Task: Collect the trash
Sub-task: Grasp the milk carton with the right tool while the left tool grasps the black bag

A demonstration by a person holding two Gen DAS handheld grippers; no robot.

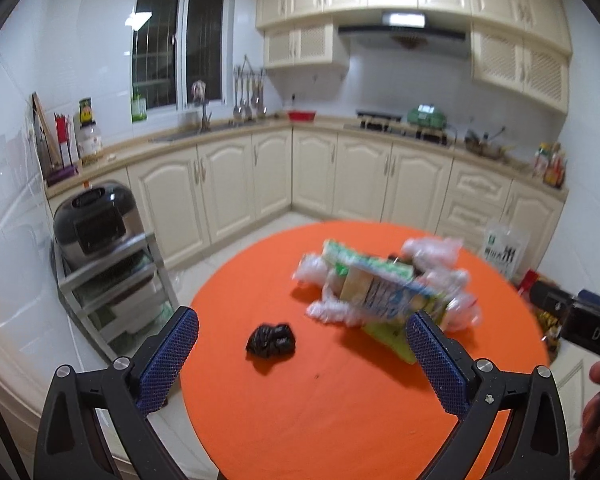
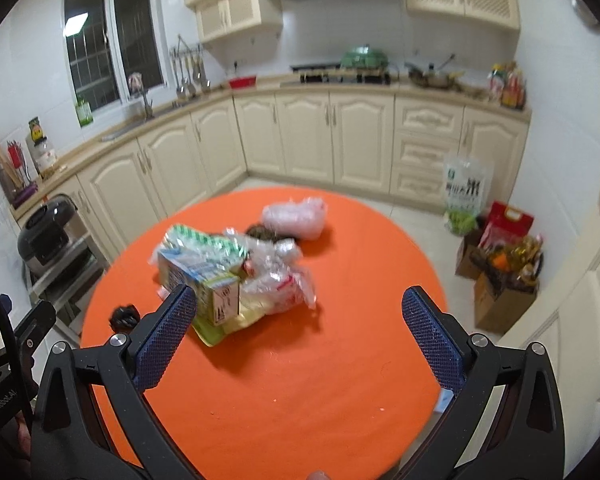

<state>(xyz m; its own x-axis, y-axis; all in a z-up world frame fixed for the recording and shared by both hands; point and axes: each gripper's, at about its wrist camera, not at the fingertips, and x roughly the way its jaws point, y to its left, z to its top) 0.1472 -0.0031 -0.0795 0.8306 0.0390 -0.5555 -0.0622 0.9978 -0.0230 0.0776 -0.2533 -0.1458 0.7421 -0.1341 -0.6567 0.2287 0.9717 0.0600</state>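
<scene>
A heap of trash lies on the round orange table point(image 1: 340, 412) point(image 2: 340, 360): a blue-and-tan carton point(image 1: 384, 292) point(image 2: 204, 284), a green wrapper point(image 1: 352, 256) point(image 2: 204, 240) and crumpled clear plastic point(image 1: 440, 256) point(image 2: 276, 280). Apart from the heap, a crumpled black bag point(image 1: 271, 342) point(image 2: 125, 317) sits on the cloth. A pale plastic bundle point(image 2: 296, 218) rests at the far side. My left gripper point(image 1: 302, 344) hangs open above the table, the black bag between its fingers' line of sight. My right gripper point(image 2: 300, 316) is open too, the carton near its left finger.
A metal rack with a black rice cooker point(image 1: 96, 220) point(image 2: 48, 232) stands left of the table. Bags and cardboard boxes point(image 2: 504, 264) crowd the floor to the right. Cream cabinets point(image 1: 312, 172) and a countertop run along the back.
</scene>
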